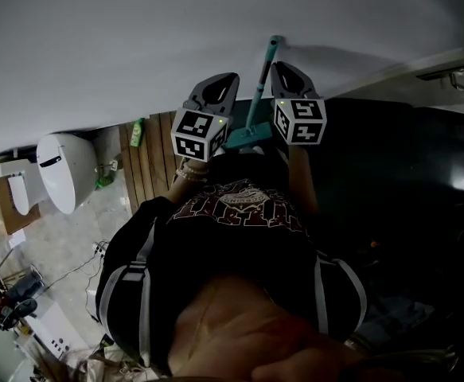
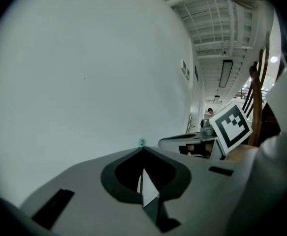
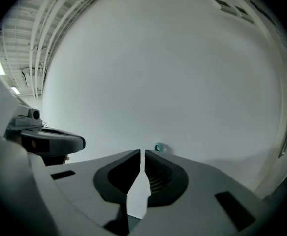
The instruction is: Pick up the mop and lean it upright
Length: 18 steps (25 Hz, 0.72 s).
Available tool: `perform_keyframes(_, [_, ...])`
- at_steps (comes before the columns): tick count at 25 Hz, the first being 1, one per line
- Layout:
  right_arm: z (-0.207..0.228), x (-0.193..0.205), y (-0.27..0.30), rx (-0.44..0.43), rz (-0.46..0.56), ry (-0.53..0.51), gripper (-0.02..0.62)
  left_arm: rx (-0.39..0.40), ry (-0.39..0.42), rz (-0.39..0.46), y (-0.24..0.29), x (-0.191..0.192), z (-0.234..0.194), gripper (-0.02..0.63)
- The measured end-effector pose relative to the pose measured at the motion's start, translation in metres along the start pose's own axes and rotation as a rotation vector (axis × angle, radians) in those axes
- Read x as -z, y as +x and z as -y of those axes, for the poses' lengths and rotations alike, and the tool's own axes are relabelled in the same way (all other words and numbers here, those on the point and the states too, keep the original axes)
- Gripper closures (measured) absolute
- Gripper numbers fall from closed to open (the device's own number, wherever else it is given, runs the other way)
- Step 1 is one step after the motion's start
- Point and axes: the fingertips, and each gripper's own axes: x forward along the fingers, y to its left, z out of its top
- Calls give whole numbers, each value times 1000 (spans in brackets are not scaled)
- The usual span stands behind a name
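Observation:
The teal mop (image 1: 259, 94) stands upright with its handle top against the white wall (image 1: 136, 46) and its head low by the person's chest. My left gripper (image 1: 225, 79) is just left of the handle and my right gripper (image 1: 279, 67) just right of it. Both point at the wall, and both are shut with nothing between the jaws. In the left gripper view the closed tips (image 2: 143, 150) sit just below the teal handle end (image 2: 142, 142). In the right gripper view the handle end (image 3: 158, 147) shows just right of the closed tips (image 3: 143, 152).
A white toilet (image 1: 60, 169) stands at the left on a tiled floor, with a green bottle (image 1: 137, 132) beside wooden slats (image 1: 156, 161). Cables and clutter lie at the lower left. A dark area fills the right side. The person's torso blocks the lower middle.

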Motion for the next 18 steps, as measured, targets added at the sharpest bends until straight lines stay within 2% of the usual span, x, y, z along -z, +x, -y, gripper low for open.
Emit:
perform_keyframes(5, [16, 2, 20, 16, -27, -9, 572, -29, -23, 8, 5, -3, -13, 560])
perform_keyframes(8, [23, 5, 34, -3, -65, -13, 489, -53, -40, 11, 10, -7, -17, 560])
perform_keyframes(14, [30, 16, 57, -42, -133, -35, 476, -90, -47, 17, 18, -15, -17, 560])
perform_keyframes(18, [36, 18, 71, -37, -161, -52, 465, -127, -59, 20, 21, -20, -25, 560])
